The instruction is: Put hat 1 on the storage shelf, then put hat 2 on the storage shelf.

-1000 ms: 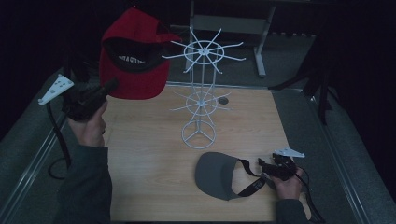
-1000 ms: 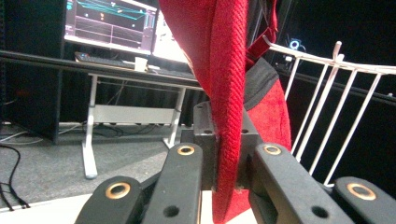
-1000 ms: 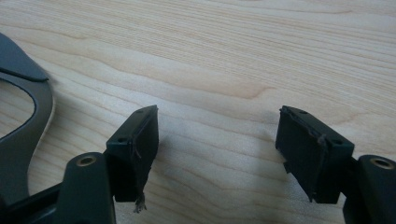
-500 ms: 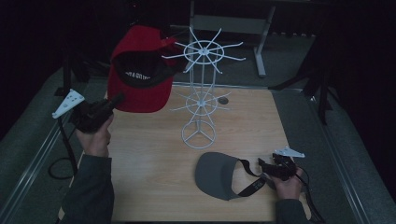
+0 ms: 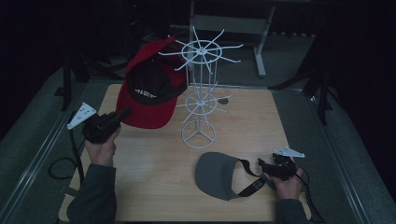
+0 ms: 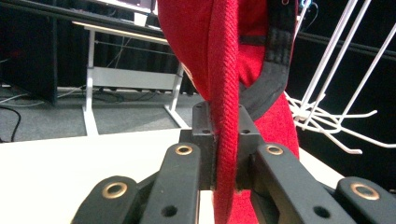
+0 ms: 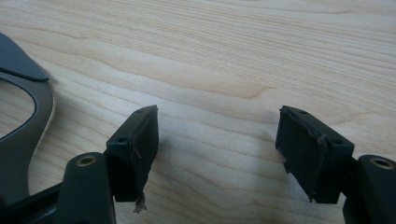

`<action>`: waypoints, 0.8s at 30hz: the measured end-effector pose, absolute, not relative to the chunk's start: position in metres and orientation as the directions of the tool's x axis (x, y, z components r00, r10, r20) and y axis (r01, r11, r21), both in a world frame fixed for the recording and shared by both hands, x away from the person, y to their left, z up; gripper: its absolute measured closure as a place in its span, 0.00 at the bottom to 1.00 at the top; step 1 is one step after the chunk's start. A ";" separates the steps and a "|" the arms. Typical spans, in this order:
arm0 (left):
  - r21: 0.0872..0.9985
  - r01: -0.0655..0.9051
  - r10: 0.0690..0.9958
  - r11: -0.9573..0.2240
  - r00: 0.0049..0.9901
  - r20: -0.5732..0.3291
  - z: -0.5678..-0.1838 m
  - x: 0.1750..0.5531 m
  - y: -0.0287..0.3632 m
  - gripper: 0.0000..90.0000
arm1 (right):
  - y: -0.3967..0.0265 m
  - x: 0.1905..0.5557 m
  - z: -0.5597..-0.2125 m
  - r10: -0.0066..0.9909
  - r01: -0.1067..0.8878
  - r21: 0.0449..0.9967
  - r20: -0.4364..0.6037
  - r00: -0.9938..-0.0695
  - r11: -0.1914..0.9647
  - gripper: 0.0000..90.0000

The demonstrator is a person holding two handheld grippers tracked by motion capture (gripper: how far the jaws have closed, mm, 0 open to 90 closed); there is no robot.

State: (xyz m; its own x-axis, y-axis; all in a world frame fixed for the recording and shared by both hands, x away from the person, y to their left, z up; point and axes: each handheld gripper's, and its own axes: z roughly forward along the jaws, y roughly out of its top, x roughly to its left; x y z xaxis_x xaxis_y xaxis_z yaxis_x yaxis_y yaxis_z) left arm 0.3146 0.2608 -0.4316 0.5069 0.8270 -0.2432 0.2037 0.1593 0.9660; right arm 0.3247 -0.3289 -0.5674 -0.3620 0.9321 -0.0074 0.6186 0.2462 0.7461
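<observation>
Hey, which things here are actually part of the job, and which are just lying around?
Part of the job:
- red cap, clamped in the left gripper
- white wire rack
- grey cap on the table, beside the open right gripper

Just lying around:
- desk frame beyond the table
- looped cable on the floor

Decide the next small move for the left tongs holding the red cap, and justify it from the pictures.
Probably carry the red cap slightly farther toward the white wire rack and onto a top prong: the left tongs are clamped on its brim, and the cap hangs just beside the upper spokes.
</observation>
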 end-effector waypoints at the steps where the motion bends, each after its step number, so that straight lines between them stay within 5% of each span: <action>1: 0.966 0.202 0.829 0.158 0.504 -0.241 -0.432 0.314 0.260 0.93 | -0.329 0.325 -0.567 0.932 0.618 0.746 -0.008 -0.363 0.247 0.33; 24: 0.963 0.179 0.834 0.202 0.485 -0.265 -0.435 0.298 0.274 0.61 | -0.329 0.325 -0.567 0.932 0.620 0.745 -0.005 -0.363 0.245 0.33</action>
